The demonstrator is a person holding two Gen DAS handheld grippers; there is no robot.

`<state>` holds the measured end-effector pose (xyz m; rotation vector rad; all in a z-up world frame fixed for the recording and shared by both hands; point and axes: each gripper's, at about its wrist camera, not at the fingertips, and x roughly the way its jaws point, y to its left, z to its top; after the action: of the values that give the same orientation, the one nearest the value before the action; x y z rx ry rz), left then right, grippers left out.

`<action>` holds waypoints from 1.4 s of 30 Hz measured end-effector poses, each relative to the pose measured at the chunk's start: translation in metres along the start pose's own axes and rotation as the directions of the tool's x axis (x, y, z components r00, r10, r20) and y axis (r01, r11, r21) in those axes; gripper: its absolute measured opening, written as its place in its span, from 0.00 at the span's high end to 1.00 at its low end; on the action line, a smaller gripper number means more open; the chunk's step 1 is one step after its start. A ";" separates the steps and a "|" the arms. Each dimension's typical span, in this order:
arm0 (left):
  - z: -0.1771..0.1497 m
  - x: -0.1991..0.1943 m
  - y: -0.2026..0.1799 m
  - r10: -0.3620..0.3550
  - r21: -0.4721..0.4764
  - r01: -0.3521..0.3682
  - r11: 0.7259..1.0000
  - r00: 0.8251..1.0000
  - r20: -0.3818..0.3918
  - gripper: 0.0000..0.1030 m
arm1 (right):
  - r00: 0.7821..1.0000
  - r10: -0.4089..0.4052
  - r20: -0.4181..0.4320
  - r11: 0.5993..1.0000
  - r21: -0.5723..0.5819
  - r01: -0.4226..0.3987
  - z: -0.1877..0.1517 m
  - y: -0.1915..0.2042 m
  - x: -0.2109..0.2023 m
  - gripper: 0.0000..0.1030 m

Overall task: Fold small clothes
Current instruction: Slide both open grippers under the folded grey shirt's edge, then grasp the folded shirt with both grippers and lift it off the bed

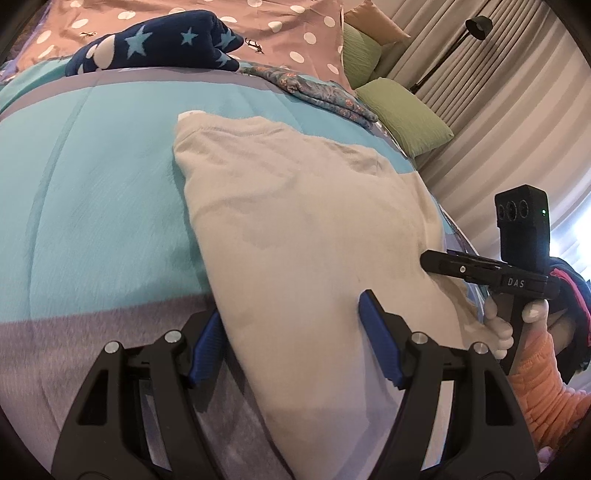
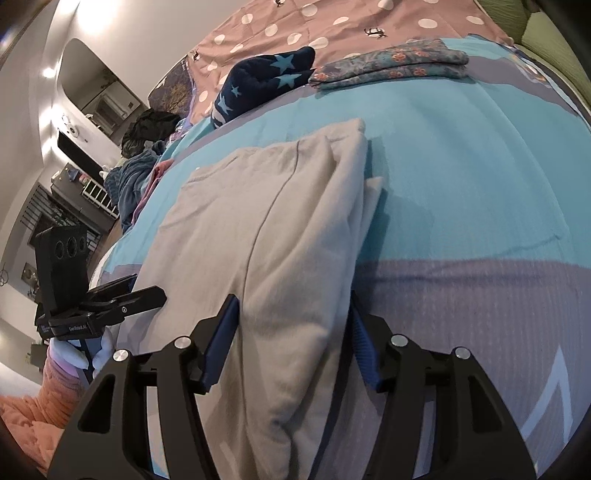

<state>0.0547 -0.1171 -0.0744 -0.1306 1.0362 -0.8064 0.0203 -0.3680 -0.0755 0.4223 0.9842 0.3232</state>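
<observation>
Already two folded pieces (image 2: pixel 391 64) well beyond both tongs; cream garment (image 1: pixel 314 236) half-folded on the bed (image 1: pixel 103 192), straddled by left tongs (image 1: pixel 291 343) and right tongs (image 2: pixel 291 343), both apart, unclamped.

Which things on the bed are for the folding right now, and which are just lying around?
For the folding:
cream folded cloth garment
left gripper
right gripper

Just lying around:
navy star-patterned bundle
folded floral fabric
green pillows
black floor lamp

cream garment (image 1: pixel 306 221), turquoise-and-grey blanket (image 1: pixel 103 206), navy star-patterned cloth (image 1: pixel 166 44).
</observation>
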 end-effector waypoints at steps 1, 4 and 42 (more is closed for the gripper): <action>0.003 0.002 0.001 -0.005 0.001 0.005 1.000 1.000 -0.003 0.31 | 1.000 0.002 -0.002 1.000 -0.004 -0.002 0.001 0.000 0.001 0.43; 0.009 0.006 0.003 -0.015 0.004 0.015 1.000 1.000 -0.012 0.31 | 1.000 0.005 -0.007 1.000 -0.029 -0.005 0.008 0.000 0.006 0.43; 0.033 -0.052 -0.059 0.101 0.169 -0.130 0.977 0.981 0.167 0.80 | 0.922 -0.206 0.328 0.906 -0.291 0.306 0.008 0.111 -0.061 0.82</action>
<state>0.0366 -0.1345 0.0074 0.0203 0.8104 -0.7666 -0.0126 -0.2997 0.0260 0.0185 0.6668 0.1757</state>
